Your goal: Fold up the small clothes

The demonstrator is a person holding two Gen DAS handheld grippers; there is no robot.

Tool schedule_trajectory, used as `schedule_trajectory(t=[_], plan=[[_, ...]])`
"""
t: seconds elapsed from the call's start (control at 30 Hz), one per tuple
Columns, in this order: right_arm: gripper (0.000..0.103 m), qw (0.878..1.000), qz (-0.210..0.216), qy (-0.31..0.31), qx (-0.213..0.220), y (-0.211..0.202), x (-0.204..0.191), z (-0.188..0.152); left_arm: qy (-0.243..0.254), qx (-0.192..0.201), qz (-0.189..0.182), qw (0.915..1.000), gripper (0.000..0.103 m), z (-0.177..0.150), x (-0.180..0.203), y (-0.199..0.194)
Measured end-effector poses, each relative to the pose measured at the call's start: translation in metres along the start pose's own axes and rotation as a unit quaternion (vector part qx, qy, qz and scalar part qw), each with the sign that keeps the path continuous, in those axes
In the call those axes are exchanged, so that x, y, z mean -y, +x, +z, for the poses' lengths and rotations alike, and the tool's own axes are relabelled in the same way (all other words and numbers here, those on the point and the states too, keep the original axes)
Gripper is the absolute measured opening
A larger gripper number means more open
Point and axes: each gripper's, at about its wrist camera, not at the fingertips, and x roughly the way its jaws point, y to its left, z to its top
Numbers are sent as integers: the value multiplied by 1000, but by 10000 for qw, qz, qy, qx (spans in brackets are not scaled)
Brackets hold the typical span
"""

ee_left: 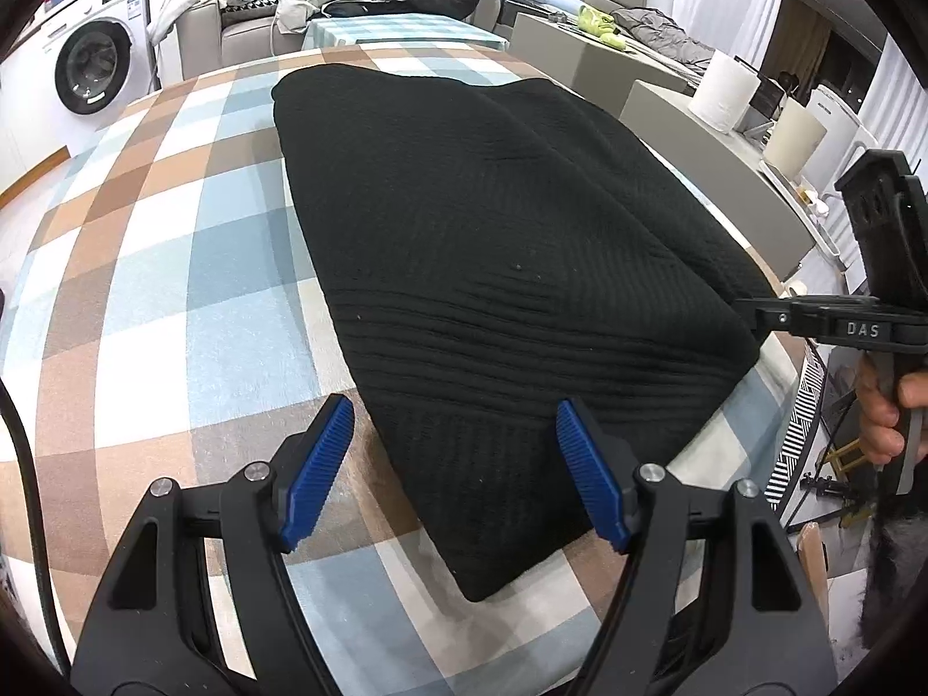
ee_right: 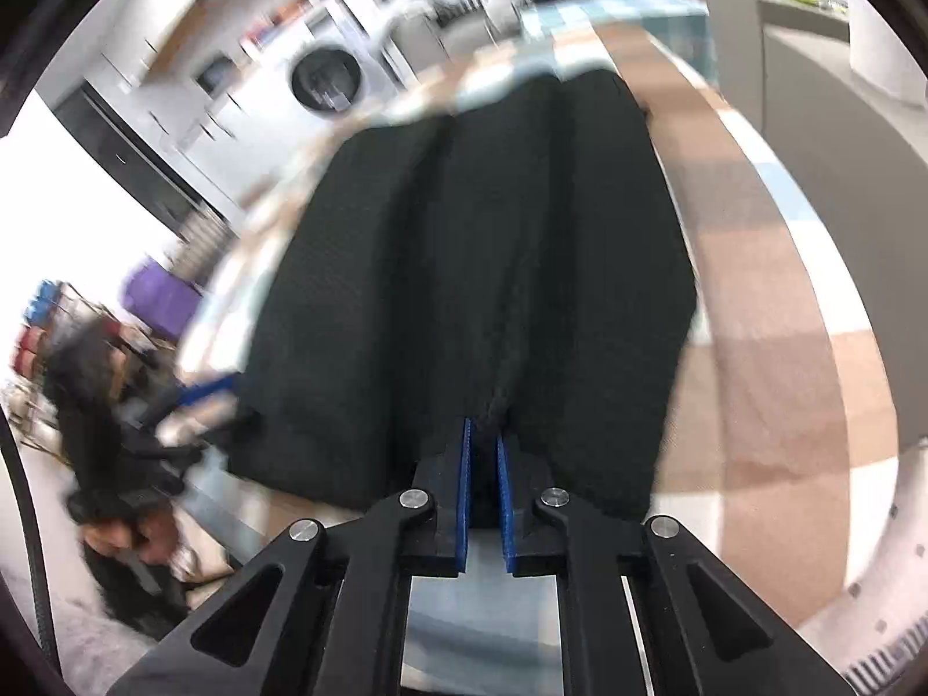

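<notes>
left wrist view. black knit garment (ee_left: 493,267): folded into a long ribbed panel, lying flat on the checked tabletop (ee_left: 162,267), its narrow near corner pointing toward the camera. left claw (ee_left: 458,464): spread wide, blue ribbed pads apart, nothing pinched; the left pad stands over bare check cloth just beside the garment's near edge, the right pad over the garment itself. whether the pads touch the fabric cannot be told. right claw (ee_left: 748,310): seen from the side at the garment's right edge, its black tip at the fabric border; a hand (ee_left: 881,412) grips its handle beyond the garment's right side. washing machine (ee_left: 93,64): beyond the garment's far left corner, off the tabletop. sofa (ee_left: 243,29) with a heap of dark and pale clothes: behind the garment's far end. two white rolls (ee_left: 725,93): on a grey counter well to the right of the garment.

right wrist view, blurred. black knit garment (ee_right: 475,267): runs lengthwise away from the camera on the checked tabletop (ee_right: 771,313), in long lengthwise ridges. right claw (ee_right: 484,435): pressed nearly together, pinching a raised ridge of the garment's near edge between the blue pads. washing machine (ee_right: 327,78): past the garment's far left.
</notes>
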Motion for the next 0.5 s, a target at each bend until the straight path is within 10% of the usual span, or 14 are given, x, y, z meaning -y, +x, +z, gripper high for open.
schedule_trajectory(t=[0.17, 0.5], plan=[[43, 9976, -191, -324, 579, -16, -23, 29, -187, 200, -13, 9996, 70, 11, -15, -10], [49, 9976, 65, -368, 583, 78, -64, 137, -823, 536, 525, 9938, 70, 55, -67, -2]])
